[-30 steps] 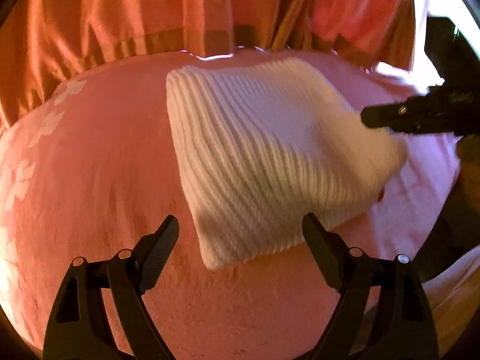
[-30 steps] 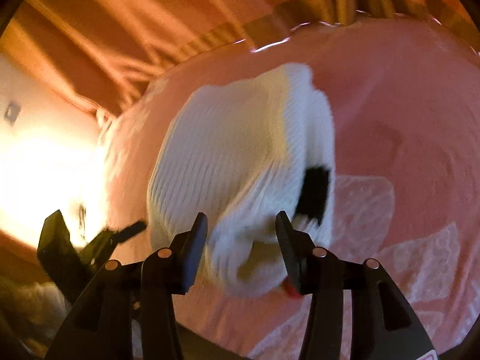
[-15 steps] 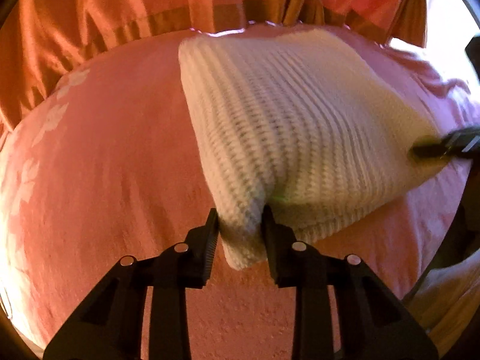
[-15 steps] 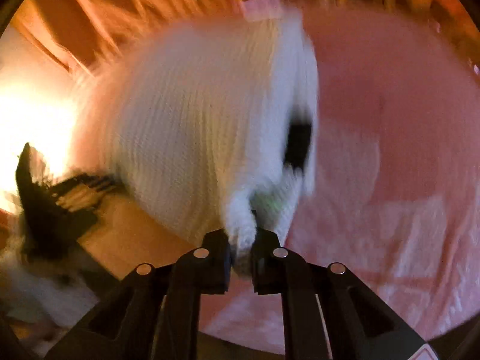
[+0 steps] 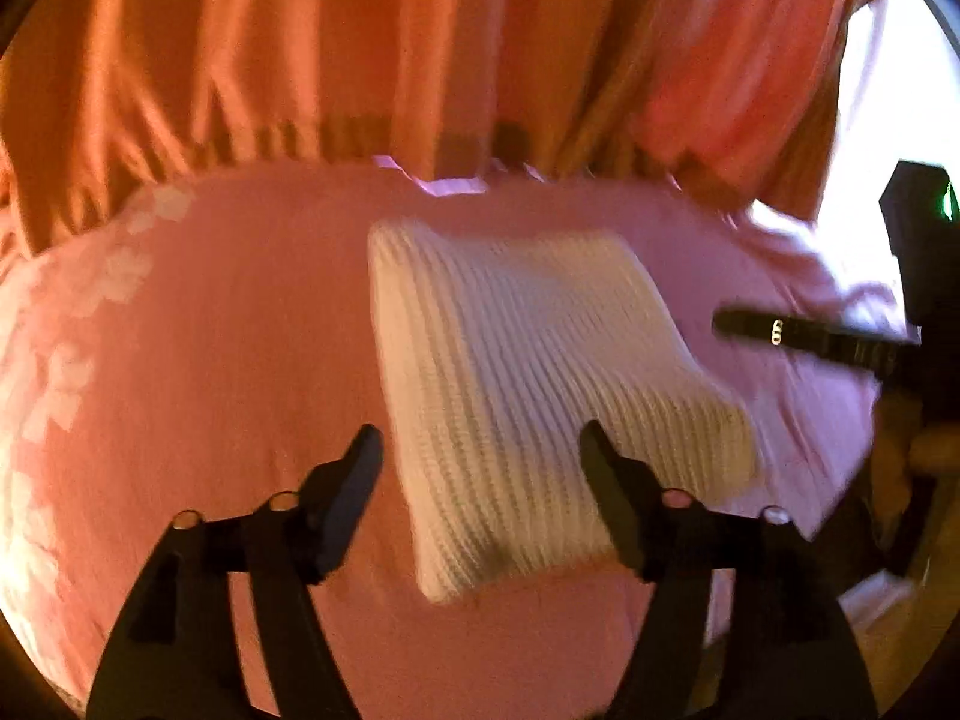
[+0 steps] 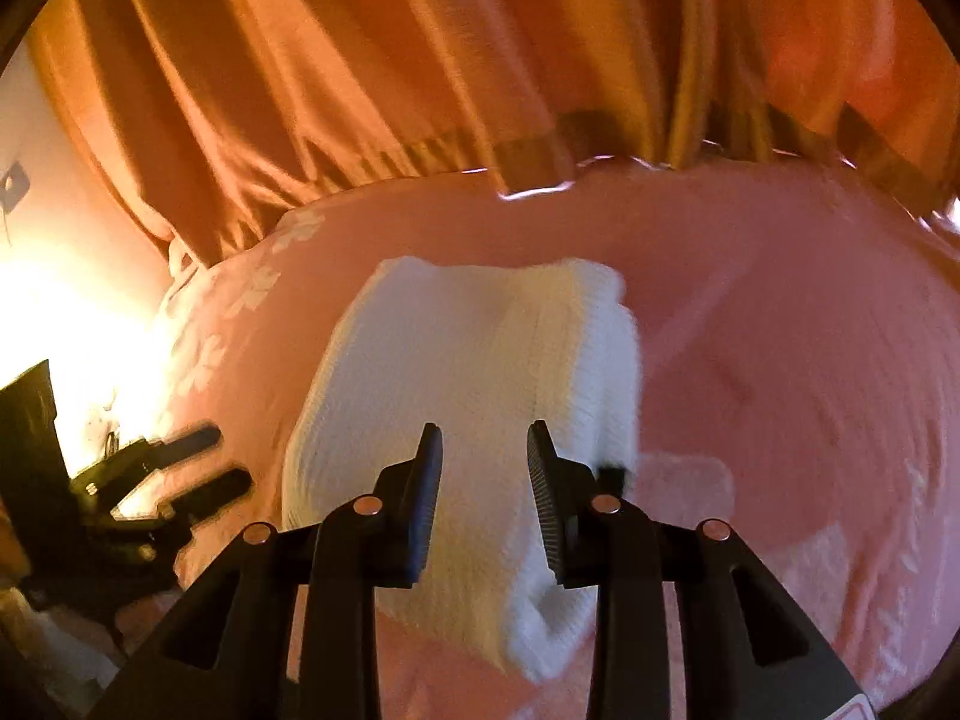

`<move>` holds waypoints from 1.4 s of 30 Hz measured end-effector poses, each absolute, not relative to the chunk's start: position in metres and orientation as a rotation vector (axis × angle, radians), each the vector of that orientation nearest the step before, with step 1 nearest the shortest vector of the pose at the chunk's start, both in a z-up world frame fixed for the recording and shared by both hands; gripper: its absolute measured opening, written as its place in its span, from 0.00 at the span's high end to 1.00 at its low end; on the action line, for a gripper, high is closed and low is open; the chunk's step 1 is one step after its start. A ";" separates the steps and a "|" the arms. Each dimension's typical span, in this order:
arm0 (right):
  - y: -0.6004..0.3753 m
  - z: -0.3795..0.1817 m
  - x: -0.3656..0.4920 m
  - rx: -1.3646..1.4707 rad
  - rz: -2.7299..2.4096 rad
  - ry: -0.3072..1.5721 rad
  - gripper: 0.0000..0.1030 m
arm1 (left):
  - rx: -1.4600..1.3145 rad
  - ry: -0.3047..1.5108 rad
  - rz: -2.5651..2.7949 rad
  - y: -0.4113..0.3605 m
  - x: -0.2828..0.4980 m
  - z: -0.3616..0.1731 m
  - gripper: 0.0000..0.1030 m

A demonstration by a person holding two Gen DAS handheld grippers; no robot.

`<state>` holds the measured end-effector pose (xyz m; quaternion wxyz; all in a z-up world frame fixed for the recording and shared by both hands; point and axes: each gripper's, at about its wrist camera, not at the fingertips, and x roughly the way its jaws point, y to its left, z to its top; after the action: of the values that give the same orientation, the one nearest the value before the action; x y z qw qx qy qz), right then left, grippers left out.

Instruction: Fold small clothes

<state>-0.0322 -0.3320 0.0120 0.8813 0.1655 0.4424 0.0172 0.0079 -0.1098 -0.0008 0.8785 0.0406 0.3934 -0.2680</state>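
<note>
White ribbed knit garment (image 5: 528,396): folded into thick, roughly rectangular bundle, lying flat on pink bed cover (image 5: 210,360). Layered folded edges stacked along right side in right wrist view (image 6: 480,372). Small dark tag at that edge.

Folded garment (image 5: 528,396) on bedspread (image 5: 198,372), curtain (image 5: 360,42) behind, probably touching bedspread.

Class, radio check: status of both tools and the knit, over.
Left tool open, empty. Right tool open, empty. White knit folded, lying on pink bedspread. Nothing in the way.
</note>
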 end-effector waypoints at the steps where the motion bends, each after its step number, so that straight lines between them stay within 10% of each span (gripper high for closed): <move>1: -0.328 0.012 -0.026 0.342 0.050 0.926 0.72 | 0.074 0.816 -0.532 -0.107 0.015 0.001 0.30; 11: -0.246 -0.050 0.027 0.115 0.148 1.142 0.73 | 0.040 0.883 -0.366 -0.080 0.059 -0.021 0.30; 42: -0.275 0.002 0.039 0.190 0.080 1.093 0.65 | 0.116 0.975 -0.432 -0.099 0.049 -0.035 0.21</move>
<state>0.0386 -0.2746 0.0019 0.8492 0.0903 0.5189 0.0382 0.0492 -0.0986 -0.0352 0.8597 0.0554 0.4643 -0.2056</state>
